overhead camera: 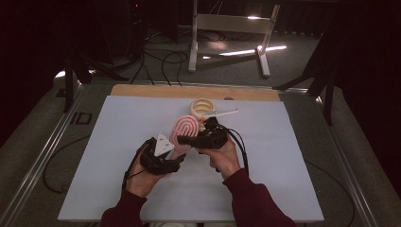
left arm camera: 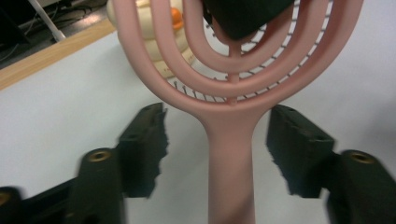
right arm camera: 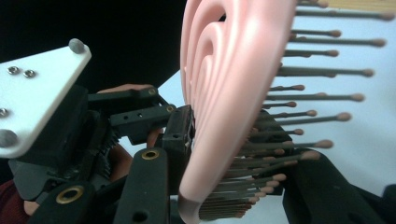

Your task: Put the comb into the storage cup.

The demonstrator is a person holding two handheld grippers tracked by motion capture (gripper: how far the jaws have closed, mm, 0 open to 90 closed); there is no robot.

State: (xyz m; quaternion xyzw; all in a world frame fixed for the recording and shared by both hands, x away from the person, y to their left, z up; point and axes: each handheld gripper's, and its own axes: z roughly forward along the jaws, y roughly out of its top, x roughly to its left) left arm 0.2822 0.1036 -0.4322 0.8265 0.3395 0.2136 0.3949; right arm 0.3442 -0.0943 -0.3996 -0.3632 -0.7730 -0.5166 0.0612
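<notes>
**Operator:** Starting at my left. The left gripper [overhead camera: 171, 152] sits just left of the pink plastic hairbrush with the looped, open-work head [overhead camera: 185, 131], low on the white sheet covering the table [overhead camera: 118, 142]. In the left gripper view its two black jaws stand apart on either side of the hairbrush handle [left arm camera: 231, 163], bare sheet showing in the gap each side, so they press on nothing. The high view gives no such detail; the hand and the grey three-cornered plate [overhead camera: 163, 142] cover that spot.

**Colleague:** So what has hold of the brush?

**Operator:** My right gripper [overhead camera: 191, 140]. In the right gripper view its jaws are clamped across the hairbrush head [right arm camera: 224, 93], one pad on the smooth pink back and the other in among the brown ball-tipped bristles [right arm camera: 303, 112]. That view alone shows the bristles side-on, and it catches the left gripper [right arm camera: 140, 126] just beyond the brush.

**Colleague:** And where is the brush relative to the sheet?

**Operator:** Held up off it, near the middle, head tilted toward the far edge. Just behind the head, in the high view, stands a cream ribbed round holder [overhead camera: 202, 107] with a thin pale stick [overhead camera: 222, 113] pointing right from it. The left gripper view shows the holder [left arm camera: 154, 46] through the brush loops, with something orange [left arm camera: 176, 16] at its top that I cannot identify.

**Colleague:** Anything right of the brush?

**Operator:** The right hand [overhead camera: 222, 156] and trailing black cable [overhead camera: 241, 142].
</notes>
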